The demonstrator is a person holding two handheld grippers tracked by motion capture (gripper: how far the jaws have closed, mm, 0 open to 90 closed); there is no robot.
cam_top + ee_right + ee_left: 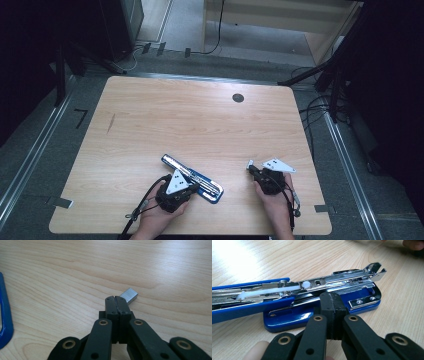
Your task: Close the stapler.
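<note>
A blue stapler (322, 312) with silver metal, a silver staple strip (129, 295), a light wood-grain table (200, 125).

Light wooden table (150, 125), opened blue stapler (192, 178) lying on it

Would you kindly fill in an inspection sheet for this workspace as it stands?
Surface: wooden table, with a dark round hole near the far edge.
Job's things: blue stapler lying opened out, metal magazine exposed; small staple strip on the wood.
Clutter: nothing seen.
Grippers: left gripper has its jaws together at the stapler's base; right gripper has its jaws together, the staple strip just past their tips; whether it is pinched I cannot tell.
Cables: a black cable trails from the left gripper.
Surroundings: grey floor, loose floor cables, pale wooden furniture behind.
</note>
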